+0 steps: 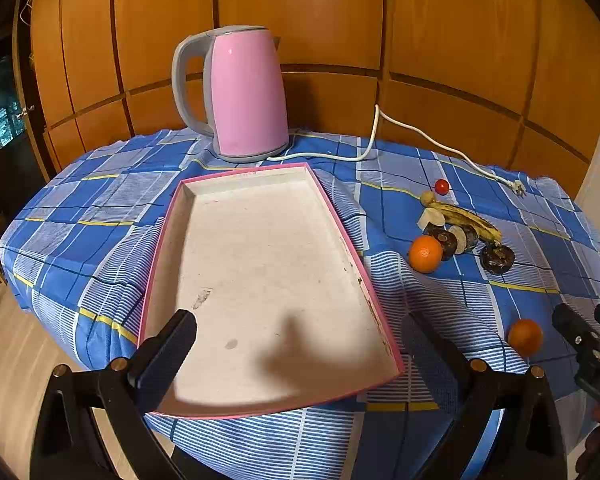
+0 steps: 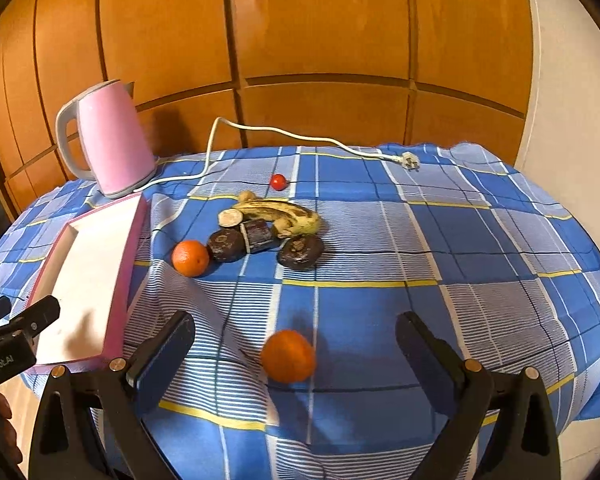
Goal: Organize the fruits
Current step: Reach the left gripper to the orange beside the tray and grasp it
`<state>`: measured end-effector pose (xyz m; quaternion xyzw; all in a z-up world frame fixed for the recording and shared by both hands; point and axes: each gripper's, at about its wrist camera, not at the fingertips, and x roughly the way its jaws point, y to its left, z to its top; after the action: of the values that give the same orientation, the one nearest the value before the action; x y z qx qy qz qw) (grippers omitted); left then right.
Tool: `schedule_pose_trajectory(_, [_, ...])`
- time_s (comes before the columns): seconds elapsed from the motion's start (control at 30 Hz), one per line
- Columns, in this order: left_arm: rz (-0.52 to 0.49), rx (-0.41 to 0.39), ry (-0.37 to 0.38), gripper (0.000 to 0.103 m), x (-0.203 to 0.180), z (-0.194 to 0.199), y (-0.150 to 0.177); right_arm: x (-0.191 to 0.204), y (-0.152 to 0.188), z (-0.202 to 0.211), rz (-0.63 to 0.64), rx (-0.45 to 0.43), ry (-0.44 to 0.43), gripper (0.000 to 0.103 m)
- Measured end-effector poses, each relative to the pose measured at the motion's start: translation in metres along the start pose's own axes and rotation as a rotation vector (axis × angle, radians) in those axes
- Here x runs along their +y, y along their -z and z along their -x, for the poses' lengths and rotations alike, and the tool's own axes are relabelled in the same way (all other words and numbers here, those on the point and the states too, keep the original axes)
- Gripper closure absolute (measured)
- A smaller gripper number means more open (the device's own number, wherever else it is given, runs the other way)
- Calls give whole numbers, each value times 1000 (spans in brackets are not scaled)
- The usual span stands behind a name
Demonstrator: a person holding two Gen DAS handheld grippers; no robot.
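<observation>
While claws [image 2: 294, 330] gape, orange [image 2: 287, 356] between.

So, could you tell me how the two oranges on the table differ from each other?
The near orange lies alone between the open fingers of the right gripper, untouched; the far orange sits against the dark fruit pile. The far orange lies closer to the tray, while the near one sits toward the table's front edge. Both are round, orange, similar in size, and rest on the checked cloth outside the tray.

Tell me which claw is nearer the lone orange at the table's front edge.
Right. The right claw is open around the lone orange; the left claw hovers over the tray beside it.
</observation>
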<state>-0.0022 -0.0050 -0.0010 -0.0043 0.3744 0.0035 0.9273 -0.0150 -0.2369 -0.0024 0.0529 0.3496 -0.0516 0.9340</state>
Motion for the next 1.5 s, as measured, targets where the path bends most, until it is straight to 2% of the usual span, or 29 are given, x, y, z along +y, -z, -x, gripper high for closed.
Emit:
schedule_pose_trajectory(0.13, [-10, 9, 27, 0, -3, -2, 1, -11, 1, -1, -20, 6, 23, 1])
schedule_pose_trajectory(0.27, [-2, 32, 136, 0, -6, -6, 1, -25, 4, -2, -41, 15, 42, 1])
schedule_pose_trajectory(0.47, [-37, 58, 208, 0, -20, -11, 3, -41, 11, -11, -59, 71, 13, 2])
schedule_pose_trajectory(0.63, [-47, 70, 240, 0, -22, -13, 2, -47, 20, -26, -82, 141, -30, 19])
schedule_pose_trajectory(0.73, [-88, 83, 260, 0, -26, -14, -4, -46, 24, -34, -89, 168, -66, 30])
schedule_pose_trajectory(0.93, [-172, 80, 252, 0, -35, -19, -22, -34, 20, -43, -71, 160, -150, 31])
schedule_pose_trajectory(1.07, [-206, 96, 266, 1, -42, -26, -35, -28, 18, -47, -56, 153, -166, 31])
schedule_pose_trajectory(1.13, [-226, 104, 281, 5, -46, -32, -40, -30, 18, -46, -60, 148, -161, 31])
schedule_pose_trajectory(1.2, [-248, 122, 299, 22, -53, -39, -43, -34, 19, -45, -66, 149, -162, 31])
schedule_pose_trajectory(1.27, [-264, 161, 323, 34, -60, -50, -47, -37, 19, -46, -80, 153, -172, 31])
schedule_pose_trajectory(1.43, [-297, 185, 326, 35, -75, -65, -52, -37, 17, -44, -79, 147, -171, 31])
schedule_pose_trajectory(1.5, [-307, 209, 344, 42, -82, -74, -56, -40, 17, -45, -85, 148, -170, 31])
